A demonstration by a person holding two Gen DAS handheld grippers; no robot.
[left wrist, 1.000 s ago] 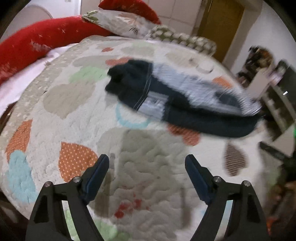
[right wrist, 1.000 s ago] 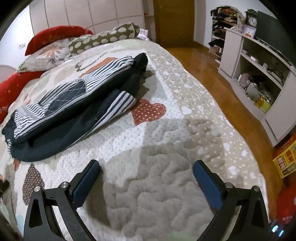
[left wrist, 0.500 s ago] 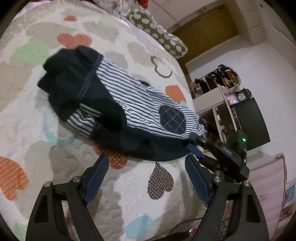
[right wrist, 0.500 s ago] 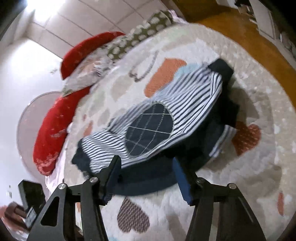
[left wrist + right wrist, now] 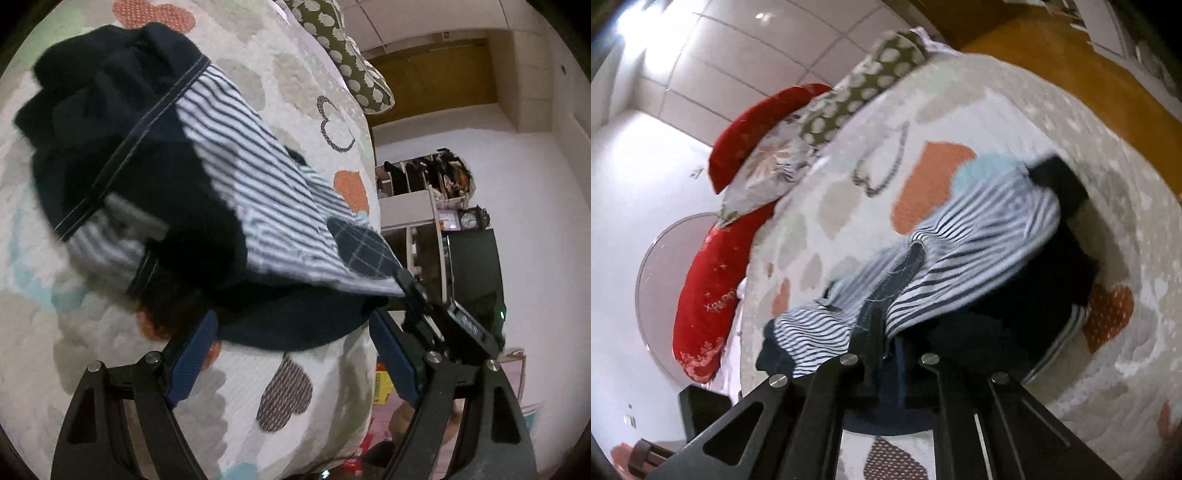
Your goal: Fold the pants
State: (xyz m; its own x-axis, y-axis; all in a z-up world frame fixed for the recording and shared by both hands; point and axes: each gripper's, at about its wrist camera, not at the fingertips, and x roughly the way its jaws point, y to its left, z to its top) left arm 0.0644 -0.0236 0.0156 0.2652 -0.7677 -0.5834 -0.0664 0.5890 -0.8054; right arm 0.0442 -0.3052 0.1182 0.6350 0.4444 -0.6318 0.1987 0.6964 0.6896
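The pants (image 5: 207, 192) are navy with white-and-navy stripes and a checked patch, lying in a loose heap on the quilted bedspread (image 5: 303, 74). My left gripper (image 5: 291, 354) is open, its blue pads on either side of the heap's near navy edge. In the right wrist view the pants (image 5: 960, 251) fill the middle, and my right gripper (image 5: 886, 354) is shut on their striped near edge. That right gripper also shows in the left wrist view (image 5: 417, 291) at the heap's right end.
Red pillows (image 5: 713, 266) and a spotted bolster (image 5: 857, 96) lie at the head of the bed. A shelf unit (image 5: 424, 206) and dark cabinet (image 5: 472, 269) stand beyond the bed's edge. A wooden floor (image 5: 1089, 66) and door (image 5: 432, 74) are beyond.
Both grippers moved in close to the pants. The right gripper went from wide open to shut on the striped edge. The left gripper reached the navy edge, still open.
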